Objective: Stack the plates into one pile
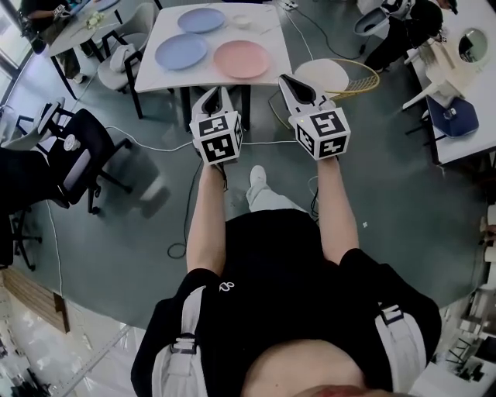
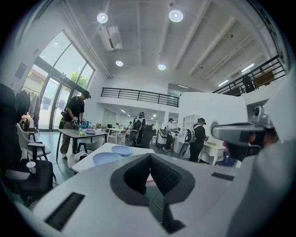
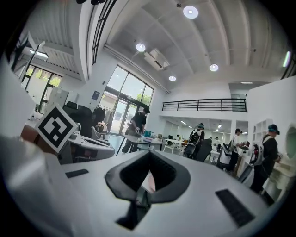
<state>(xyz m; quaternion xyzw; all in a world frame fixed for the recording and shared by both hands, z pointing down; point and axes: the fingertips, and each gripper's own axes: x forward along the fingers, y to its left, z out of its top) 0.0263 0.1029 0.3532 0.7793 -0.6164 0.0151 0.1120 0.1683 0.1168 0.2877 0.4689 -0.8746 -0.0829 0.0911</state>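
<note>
Three plates lie apart on the white table (image 1: 267,27) ahead of me: a blue plate (image 1: 201,19) at the back, a second blue plate (image 1: 181,51) at front left, and a pink plate (image 1: 242,59) at front right. My left gripper (image 1: 218,94) and right gripper (image 1: 297,82) hang side by side short of the table's near edge, both shut and empty. The left gripper view shows its jaws (image 2: 150,157) closed, with the two blue plates (image 2: 107,158) beyond them. Past the closed jaws (image 3: 149,155) in the right gripper view, a sliver of pink shows.
Black office chairs (image 1: 85,147) stand to the left. A white round stool (image 1: 322,76) and cables lie on the floor by the table's right leg. Another table (image 1: 457,116) with objects is at the right. Several people stand farther back in the room.
</note>
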